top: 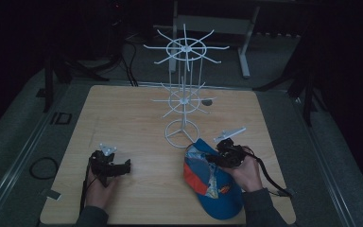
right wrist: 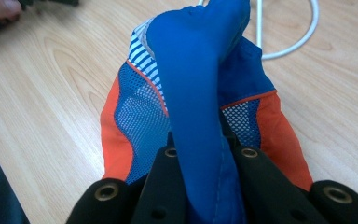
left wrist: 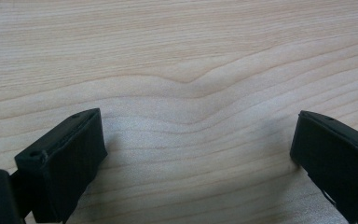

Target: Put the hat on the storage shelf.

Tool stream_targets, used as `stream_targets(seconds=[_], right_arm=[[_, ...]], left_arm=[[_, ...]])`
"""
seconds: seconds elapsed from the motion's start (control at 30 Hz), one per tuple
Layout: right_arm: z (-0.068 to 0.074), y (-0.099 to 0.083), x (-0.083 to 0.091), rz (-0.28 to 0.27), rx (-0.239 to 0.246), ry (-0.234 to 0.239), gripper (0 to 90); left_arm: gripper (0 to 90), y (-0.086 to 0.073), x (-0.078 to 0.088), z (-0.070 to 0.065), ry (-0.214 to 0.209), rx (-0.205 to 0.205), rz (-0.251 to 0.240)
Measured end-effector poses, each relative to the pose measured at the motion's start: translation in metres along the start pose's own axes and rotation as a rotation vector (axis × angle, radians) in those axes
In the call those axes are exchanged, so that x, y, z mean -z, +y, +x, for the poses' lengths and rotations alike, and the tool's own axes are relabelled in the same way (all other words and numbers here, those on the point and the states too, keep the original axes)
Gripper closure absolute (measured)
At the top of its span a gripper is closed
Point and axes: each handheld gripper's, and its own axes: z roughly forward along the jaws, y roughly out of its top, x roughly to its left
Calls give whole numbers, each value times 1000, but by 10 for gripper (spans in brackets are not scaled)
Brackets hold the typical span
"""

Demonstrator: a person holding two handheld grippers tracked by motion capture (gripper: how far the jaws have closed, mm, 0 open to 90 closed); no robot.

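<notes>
cap: blue baseball cap (top: 220, 194) with orange side panels, blue mesh and a striped patch, on the wooden table (top: 132, 118) at about 5 o'clock of the tabletop, near the front edge.
cap axis: long axis runs roughly 11 to 5 o'clock in the high view; the wide rounded blue end points toward the person at 5, the narrower end toward the stand's base ring at 11.
cap fold: in the right gripper view a ridge of plain blue fabric (right wrist: 191, 93) rises up from between the jaws and runs away from the camera; orange and mesh panels spread to both sides of it.
right gripper: right gripper (top: 227, 153) sits on the cap's upper part, at 1 o'clock of the cap's middle; jaws narrow, pinched onto the blue fabric ridge. Right hand (top: 248, 172) behind it, cable trailing off toward 4 o'clock.
stand: white wire display stand (top: 184, 90) with two tiers of radiating hooks, upright at table centre; its round base ring (top: 182, 132) lies just beside the cap's far end, touching or not I cannot tell.
left gripper: left gripper (top: 111, 165) at 7 o'clock of the table, well apart from the cap, held low over bare wood; jaws wide apart, nothing between them. Left hand (top: 99, 187) behind it.
surroundings: dark floor and cables beyond the table.
</notes>
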Motion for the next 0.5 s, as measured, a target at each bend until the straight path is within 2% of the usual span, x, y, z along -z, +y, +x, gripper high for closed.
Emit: stream_targets(seconds=[0.13,0.27,0.5], right_arm=[[-1,-1,7,-34,1,-1,883],[0,-2,13,-69,16,24,883],[-2,-3,26,-124,12,26,883]], left_arm=[[35,0,0,0,0,2,-2],[35,0,0,0,-1,2,-5],[35,0,0,0,-2,-1,-3]])
